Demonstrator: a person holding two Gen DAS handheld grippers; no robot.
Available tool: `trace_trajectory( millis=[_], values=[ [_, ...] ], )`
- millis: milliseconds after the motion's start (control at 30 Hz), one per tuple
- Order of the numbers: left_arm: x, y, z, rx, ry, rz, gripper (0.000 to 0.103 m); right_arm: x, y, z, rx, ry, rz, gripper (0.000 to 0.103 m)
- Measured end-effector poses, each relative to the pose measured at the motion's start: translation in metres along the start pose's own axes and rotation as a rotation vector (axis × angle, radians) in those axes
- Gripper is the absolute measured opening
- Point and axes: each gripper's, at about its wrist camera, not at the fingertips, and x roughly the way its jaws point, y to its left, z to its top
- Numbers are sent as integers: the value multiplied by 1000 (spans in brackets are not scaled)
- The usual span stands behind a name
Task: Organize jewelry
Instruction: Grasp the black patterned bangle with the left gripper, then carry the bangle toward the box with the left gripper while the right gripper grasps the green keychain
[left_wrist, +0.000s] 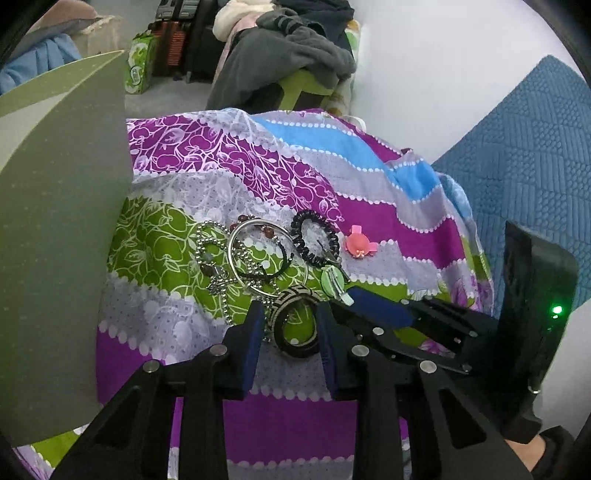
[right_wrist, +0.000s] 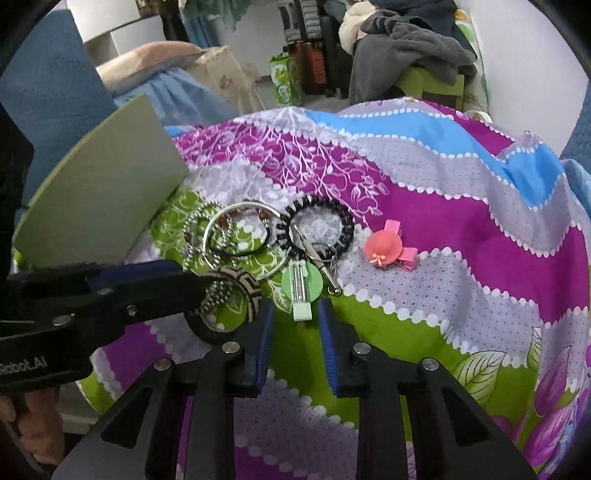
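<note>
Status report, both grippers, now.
Left gripper open, straddling patterned bangle. Right gripper open, at green hair clip. Bangle lies on ball chain; silver ring tangled close by.

A patterned cloth (left_wrist: 280, 177) of purple, green, grey and blue bands covered the work surface. A grey-green board (left_wrist: 55, 221) stood at its left edge. Behind lay a heap of dark clothes (left_wrist: 291, 48), a green bag (left_wrist: 138, 64), a pillow (right_wrist: 155, 59) and blue upholstery (left_wrist: 524, 155)
</note>
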Motion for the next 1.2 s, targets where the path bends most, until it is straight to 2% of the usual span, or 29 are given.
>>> trace_trajectory(
  millis=[33, 100, 200, 367, 500, 667, 833, 1200],
  values=[
    [2, 0, 0, 2, 4, 2, 27, 1, 1, 0, -7, 0, -5, 18],
    [7, 2, -2, -8, 19, 3, 16, 2, 2, 0, -17, -1, -12, 9],
    [12, 3, -5, -11, 29, 5, 12, 0, 4, -1, -28, -2, -14, 8],
    [13, -3, -11, 15, 30, 18, 12, -4, 2, -2, 10, -1, -12, 7],
    [13, -2, -12, 5, 34, 13, 7, -6, 4, -6, 19, 11, -33, 7],
    [7, 5, -14, -22, 36, -1, 7, -14, 10, -10, 10, 1, -69, 7],
    [-9, 9, -16, -27, 22, -13, 7, -24, 17, -16, 12, -6, -99, 7],
    [-53, 9, -21, 12, 2, 14, 7, -60, 28, -26, 140, 1, -148, 7]
  ],
)
